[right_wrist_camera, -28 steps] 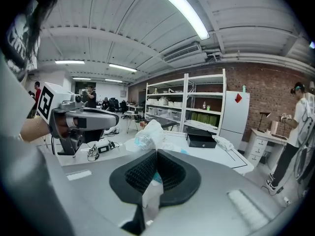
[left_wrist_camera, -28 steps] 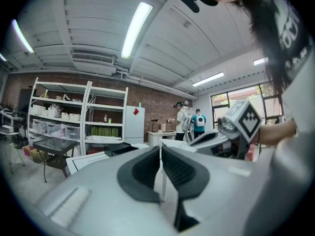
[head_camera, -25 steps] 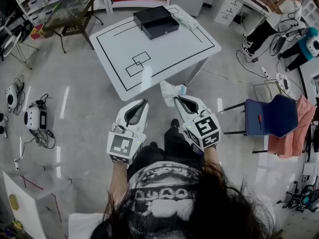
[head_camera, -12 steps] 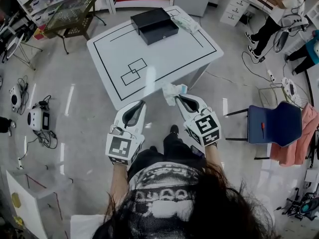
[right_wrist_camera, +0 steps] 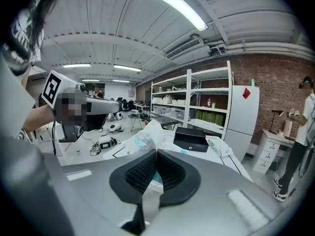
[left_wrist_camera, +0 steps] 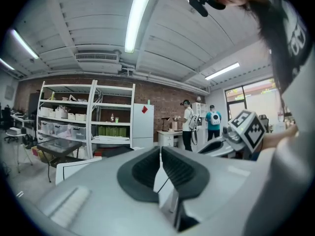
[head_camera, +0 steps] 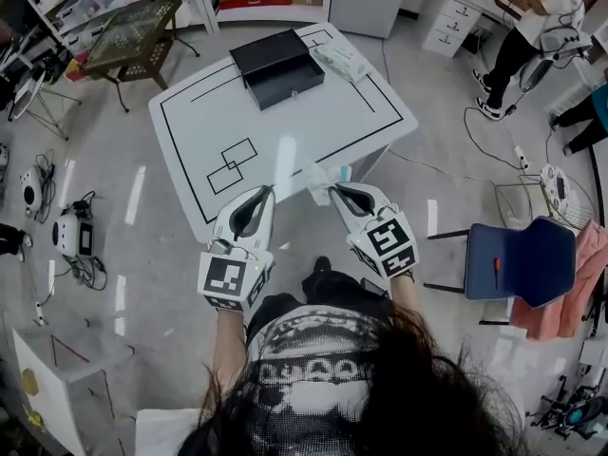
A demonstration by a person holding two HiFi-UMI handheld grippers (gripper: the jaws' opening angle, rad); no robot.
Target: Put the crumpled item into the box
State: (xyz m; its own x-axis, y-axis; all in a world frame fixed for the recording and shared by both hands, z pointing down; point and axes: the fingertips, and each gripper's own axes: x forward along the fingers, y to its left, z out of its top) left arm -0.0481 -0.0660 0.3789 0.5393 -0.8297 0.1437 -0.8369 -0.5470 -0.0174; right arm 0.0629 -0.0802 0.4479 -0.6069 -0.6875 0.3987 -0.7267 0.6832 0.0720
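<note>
**A thin pinch and a long reach to the box**

We have the crumpled white plastic wrapper with blue print (head_camera: 320, 179) caught in the right gripper (head_camera: 332, 191). Its fingers (right_wrist_camera: 140, 173) are closed on one edge of the film, and the rest billows loose beyond the tips, over the near edge of the white desk with black taped lines (head_camera: 285, 131). The left gripper (head_camera: 263, 191) is just beside it, fingers (left_wrist_camera: 142, 168) pressed together on nothing.

The open black rectangular box (head_camera: 275, 65) stands at the far end of the desk, well apart from the wrapper. We judge the grip the weak point: slick film held by so little could slide out on the way across. At the box, the springy bulk may snag the rim or cling to a pad on release. A low approach could also brush the flat white packet (head_camera: 340, 60) lying just beside the box.
</note>
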